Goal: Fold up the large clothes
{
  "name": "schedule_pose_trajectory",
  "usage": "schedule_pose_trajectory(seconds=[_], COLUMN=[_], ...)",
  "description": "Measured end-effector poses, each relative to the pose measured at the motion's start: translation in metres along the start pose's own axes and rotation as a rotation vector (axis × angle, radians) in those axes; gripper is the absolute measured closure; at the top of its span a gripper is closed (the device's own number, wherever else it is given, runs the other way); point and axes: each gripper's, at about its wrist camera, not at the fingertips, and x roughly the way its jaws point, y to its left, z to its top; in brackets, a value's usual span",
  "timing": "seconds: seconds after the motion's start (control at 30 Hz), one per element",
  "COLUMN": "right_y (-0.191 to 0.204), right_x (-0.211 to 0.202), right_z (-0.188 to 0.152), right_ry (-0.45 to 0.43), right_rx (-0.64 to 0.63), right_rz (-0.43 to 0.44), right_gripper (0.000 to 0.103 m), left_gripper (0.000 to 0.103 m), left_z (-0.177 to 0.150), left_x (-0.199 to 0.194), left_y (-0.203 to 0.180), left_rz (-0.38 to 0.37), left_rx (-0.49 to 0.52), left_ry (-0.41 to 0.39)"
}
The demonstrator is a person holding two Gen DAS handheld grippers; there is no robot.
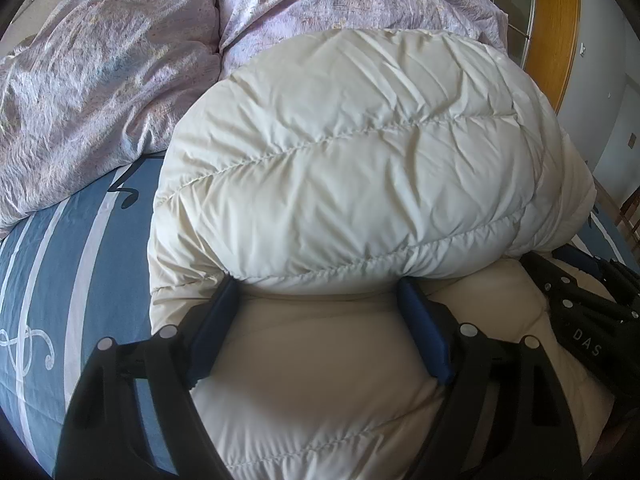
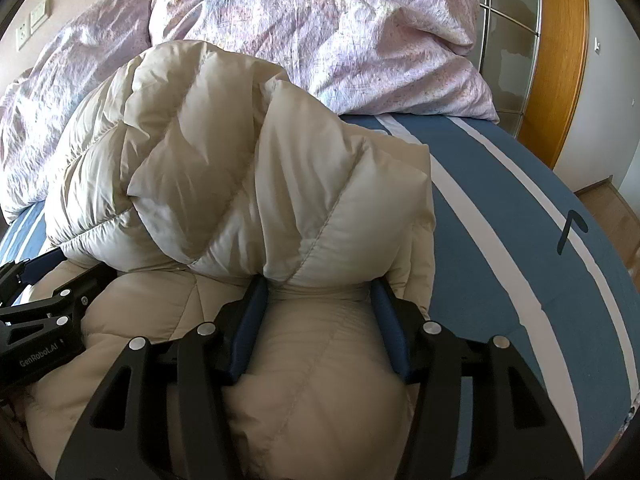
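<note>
A cream quilted down jacket lies folded over itself on the bed, its puffy upper layer bulging above a lower layer. It also shows in the right wrist view. My left gripper is open, its blue pads spread wide on the lower layer, tips tucked under the folded bulge. My right gripper is open the same way, its pads either side of the fabric under the fold. The right gripper shows at the right edge of the left view; the left one shows at the left edge of the right view.
The bed has a blue sheet with white stripes, also seen in the right wrist view. A crumpled lilac duvet is piled at the head. A wooden-framed glass door stands at the right, by the bed's edge.
</note>
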Motion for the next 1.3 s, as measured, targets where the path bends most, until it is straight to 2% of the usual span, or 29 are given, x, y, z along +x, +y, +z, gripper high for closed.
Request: schedule_pose_trajectory(seconds=[0.57,0.87,1.1,1.17,1.27,1.3], right_y=[0.001,0.002,0.001,0.0,-0.008,-0.014], right_x=[0.001,0.002,0.0,-0.002,-0.008,-0.011], right_z=[0.001,0.0,0.003,0.004,0.008,0.009], right_ry=[0.0,0.007,0.052,0.071,0.108,0.128], right_rx=[-0.002,0.001,-0.005,0.005,0.036,0.057], right_rz=[-0.007,-0.019,-0.017,-0.012,-0.003,-0.006], right_gripper=[0.047,0.047,0.046,0.044,0.034,0.023], left_gripper=[0.021,0.021,0.021,0.02,0.019,0.019], left_z=[0.0,0.004,0.005,0.004,0.002,0.001], left_x=[0.001,0.003,-0.01,-0.016,-0.026,-0.03], left_y=[0.0,-0.001,-0.001,0.0,0.003,0.005], left_rz=[0.009,0.023,0.047,0.058,0.067,0.069], left_rx=[0.0,0.017,0.034,0.035,0.029,0.027], left_ry=[0.007,0.046,0.05,0.04,0.023,0.017])
